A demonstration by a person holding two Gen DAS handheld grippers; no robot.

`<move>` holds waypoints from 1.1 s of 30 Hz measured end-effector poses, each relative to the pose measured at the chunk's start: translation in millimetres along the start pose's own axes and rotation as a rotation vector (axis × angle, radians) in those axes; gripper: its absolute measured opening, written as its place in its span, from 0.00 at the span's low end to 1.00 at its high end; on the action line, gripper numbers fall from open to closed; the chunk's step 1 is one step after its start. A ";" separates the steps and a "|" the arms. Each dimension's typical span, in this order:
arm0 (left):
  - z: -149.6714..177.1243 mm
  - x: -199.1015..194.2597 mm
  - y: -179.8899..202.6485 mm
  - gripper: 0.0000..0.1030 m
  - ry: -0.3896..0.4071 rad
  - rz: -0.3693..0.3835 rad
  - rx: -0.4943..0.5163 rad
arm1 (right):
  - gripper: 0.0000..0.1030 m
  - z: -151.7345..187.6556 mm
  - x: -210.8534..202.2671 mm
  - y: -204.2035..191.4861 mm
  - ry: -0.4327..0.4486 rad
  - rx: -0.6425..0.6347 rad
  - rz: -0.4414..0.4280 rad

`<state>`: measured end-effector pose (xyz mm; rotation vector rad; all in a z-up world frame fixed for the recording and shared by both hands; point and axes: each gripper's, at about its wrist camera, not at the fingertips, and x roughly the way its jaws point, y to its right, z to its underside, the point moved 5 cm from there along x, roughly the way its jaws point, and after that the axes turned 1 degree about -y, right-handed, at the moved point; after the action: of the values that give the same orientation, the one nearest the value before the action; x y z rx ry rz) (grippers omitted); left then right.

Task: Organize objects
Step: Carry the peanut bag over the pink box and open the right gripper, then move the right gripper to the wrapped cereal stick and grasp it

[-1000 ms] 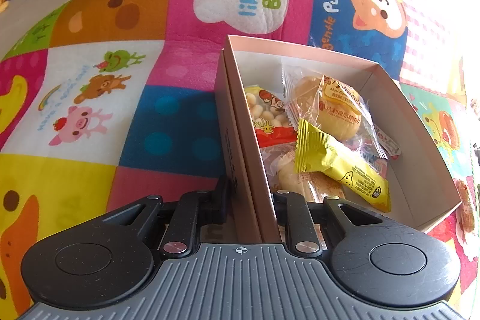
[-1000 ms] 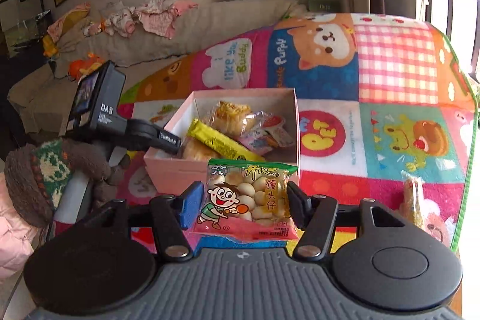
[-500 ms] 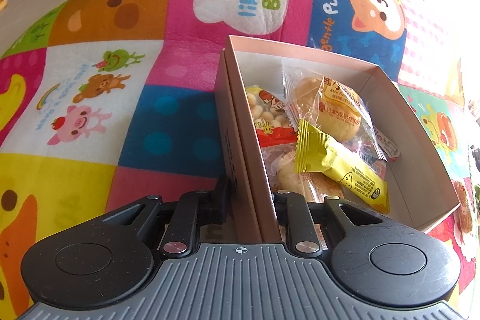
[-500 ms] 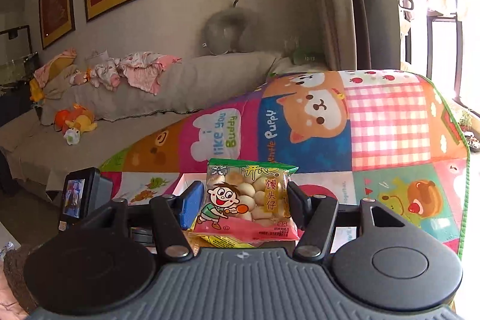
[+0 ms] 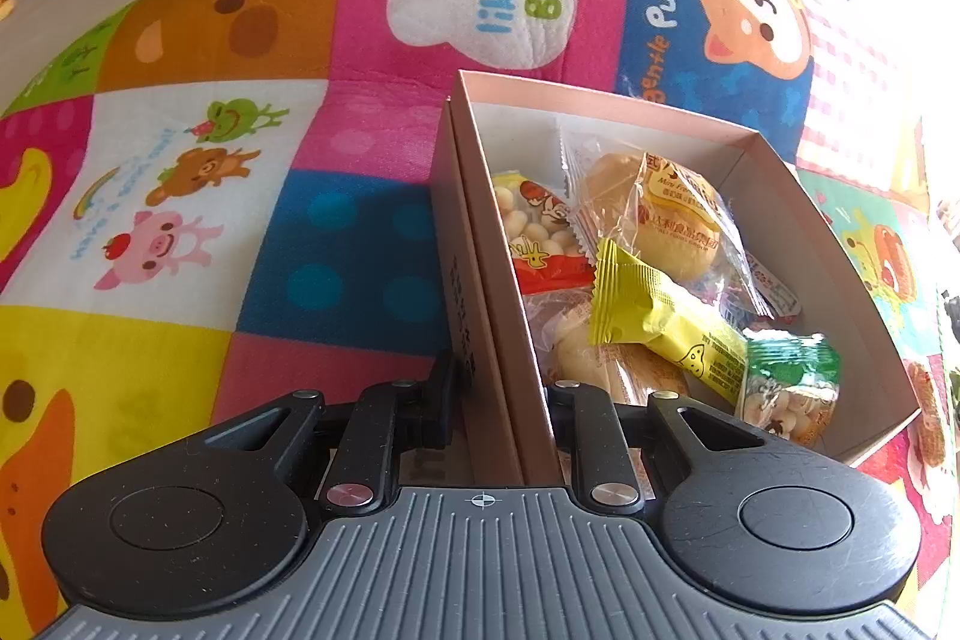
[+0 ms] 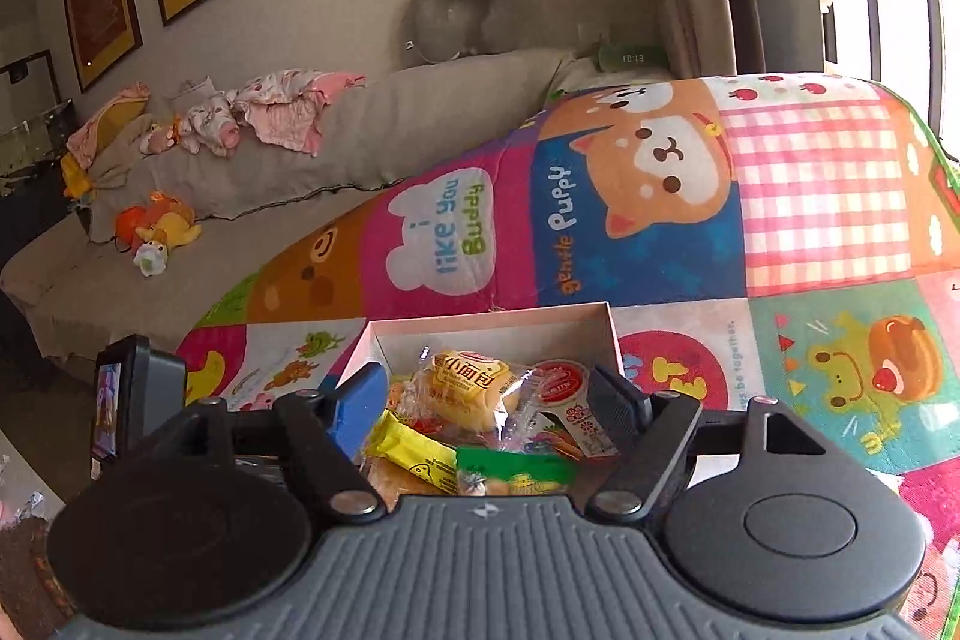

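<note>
- The green-topped snack bag (image 5: 789, 388) lies in the pink box (image 5: 840, 244), at its near end, below and between the right gripper (image 6: 489, 403) fingers, which are opening with nothing between them; it could slide off the yellow packet (image 5: 660, 322) it leans on.
- It looks crinkly, light, and filled with small round biscuits.
- The left gripper (image 5: 501, 400) fingers pinch the box wall; a tug could tip the crowded box onto the play mat (image 5: 336, 244).

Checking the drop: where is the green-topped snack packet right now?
The green-topped snack packet lies inside the pink box, in its near right corner in the left wrist view, touching the yellow wrapper.
</note>
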<state>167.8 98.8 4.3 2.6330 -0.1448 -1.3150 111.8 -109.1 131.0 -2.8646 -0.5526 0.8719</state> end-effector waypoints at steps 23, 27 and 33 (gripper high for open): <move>1.3 -0.2 -1.6 0.21 0.007 0.001 0.002 | 0.63 114.2 -18.9 164.7 -0.212 0.104 0.401; 1.3 -0.2 -1.7 0.21 0.006 0.000 0.002 | 0.56 112.7 -17.7 165.3 -0.202 0.114 0.399; 1.5 -0.1 -1.9 0.21 0.004 -0.008 0.002 | 0.54 95.9 -1.8 176.6 -0.198 0.098 0.380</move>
<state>166.5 100.5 3.1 2.6405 -0.1353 -1.3131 112.5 -275.1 17.8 -2.8547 0.0284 1.2072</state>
